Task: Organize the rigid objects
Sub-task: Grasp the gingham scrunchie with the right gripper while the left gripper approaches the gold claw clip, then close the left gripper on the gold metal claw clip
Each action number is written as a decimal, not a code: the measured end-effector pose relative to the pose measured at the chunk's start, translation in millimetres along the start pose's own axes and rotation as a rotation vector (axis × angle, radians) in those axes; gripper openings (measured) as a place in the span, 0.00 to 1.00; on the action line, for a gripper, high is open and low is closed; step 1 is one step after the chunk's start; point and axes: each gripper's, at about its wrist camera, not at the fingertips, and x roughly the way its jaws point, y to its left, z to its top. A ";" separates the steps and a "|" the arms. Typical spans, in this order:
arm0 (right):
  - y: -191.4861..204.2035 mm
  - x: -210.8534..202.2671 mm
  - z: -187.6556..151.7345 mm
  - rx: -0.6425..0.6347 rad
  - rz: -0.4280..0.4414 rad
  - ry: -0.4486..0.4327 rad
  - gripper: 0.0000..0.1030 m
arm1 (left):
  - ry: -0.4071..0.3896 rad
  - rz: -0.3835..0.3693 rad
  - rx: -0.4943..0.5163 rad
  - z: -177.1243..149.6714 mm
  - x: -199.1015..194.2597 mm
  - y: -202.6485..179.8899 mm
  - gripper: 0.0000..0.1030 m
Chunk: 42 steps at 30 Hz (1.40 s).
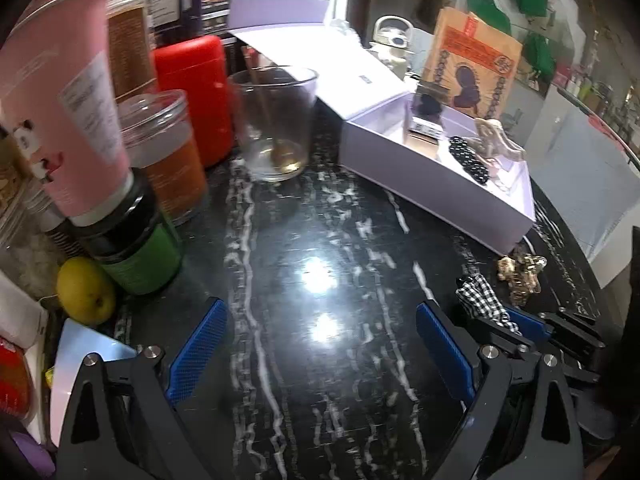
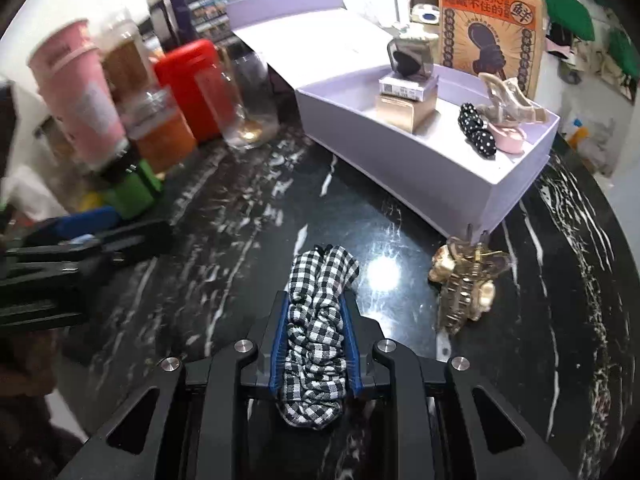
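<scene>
My right gripper is shut on a black-and-white checkered scrunchie, squeezed between its blue pads just above the black marble table. The scrunchie also shows at the lower right of the left wrist view. A gold claw clip lies on the table to its right, in front of an open lavender box. The box holds a polka-dot scrunchie, a beige claw clip and a stack of small boxes. My left gripper stands open over bare marble, with nothing between its fingers.
Along the left stand a drinking glass, a red canister, a pink cup, several jars and a lemon. A brown paper bag stands behind the box. The round table's edge curves past on the right.
</scene>
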 end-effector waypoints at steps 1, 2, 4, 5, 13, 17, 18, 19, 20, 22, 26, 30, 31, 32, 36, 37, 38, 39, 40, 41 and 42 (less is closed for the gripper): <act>-2.6 -6.0 0.2 0.005 0.013 -0.009 0.24 | 0.002 -0.014 0.006 0.8 0.9 -3.6 0.94; -6.1 -12.8 0.6 0.013 0.021 -0.017 0.24 | 0.005 -0.034 0.010 1.4 1.7 -6.6 0.94; -15.3 -28.1 2.2 0.031 0.034 -0.037 0.24 | 0.012 -0.069 0.017 3.5 4.3 -15.2 0.94; -22.4 -38.1 2.9 0.043 0.033 -0.050 0.24 | 0.015 -0.082 0.024 4.9 5.8 -20.0 0.94; -73.8 -81.3 -6.6 0.139 -0.026 -0.105 0.24 | 0.030 -0.253 0.075 15.4 22.0 -76.5 0.94; -98.4 -79.4 -18.7 0.197 -0.058 -0.090 0.24 | 0.046 -0.327 0.113 15.8 30.5 -103.9 0.94; -105.5 -78.0 -23.0 0.215 -0.064 -0.082 0.24 | 0.045 -0.329 0.127 16.0 32.3 -110.2 0.94; -111.4 -76.2 -26.1 0.231 -0.065 -0.074 0.24 | 0.044 -0.329 0.145 15.3 34.4 -117.7 0.94; -117.8 -72.7 -29.1 0.248 -0.070 -0.063 0.24 | 0.046 -0.330 0.158 14.2 37.0 -124.1 0.94; -124.6 -71.4 -33.7 0.256 -0.088 -0.056 0.24 | 0.054 -0.333 0.186 12.0 43.4 -135.9 0.94; -135.1 -67.6 -38.0 0.262 -0.122 -0.051 0.24 | 0.087 -0.327 0.217 6.5 59.0 -151.2 0.94; -141.1 -64.3 -39.6 0.269 -0.112 -0.045 0.24 | 0.101 -0.324 0.221 6.0 71.4 -158.2 0.83; -142.4 -62.7 -40.1 0.272 -0.110 -0.040 0.24 | 0.105 -0.317 0.221 6.1 74.5 -159.3 0.75; -143.3 -60.9 -40.6 0.276 -0.108 -0.036 0.24 | 0.103 -0.309 0.224 6.4 76.3 -160.5 0.74; -146.0 -58.9 -41.0 0.282 -0.100 -0.036 0.24 | 0.086 -0.287 0.241 9.5 79.1 -166.3 0.64; -145.8 -58.7 -40.7 0.281 -0.102 -0.037 0.24 | 0.082 -0.286 0.243 9.8 79.7 -166.9 0.60; -145.1 -58.4 -40.3 0.278 -0.105 -0.037 0.24 | 0.076 -0.279 0.247 9.4 79.7 -167.6 0.55; -144.9 -58.2 -40.1 0.276 -0.107 -0.037 0.24 | 0.069 -0.267 0.255 9.0 79.6 -168.7 0.44; -144.6 -58.0 -39.7 0.273 -0.110 -0.036 0.24 | 0.065 -0.257 0.269 8.4 79.4 -170.1 0.41; -144.2 -57.8 -39.2 0.272 -0.112 -0.035 0.24 | 0.065 -0.258 0.276 7.7 79.1 -170.4 0.41; -143.5 -57.2 -39.0 0.271 -0.114 -0.034 0.24 | 0.067 -0.264 0.274 7.5 78.4 -169.0 0.41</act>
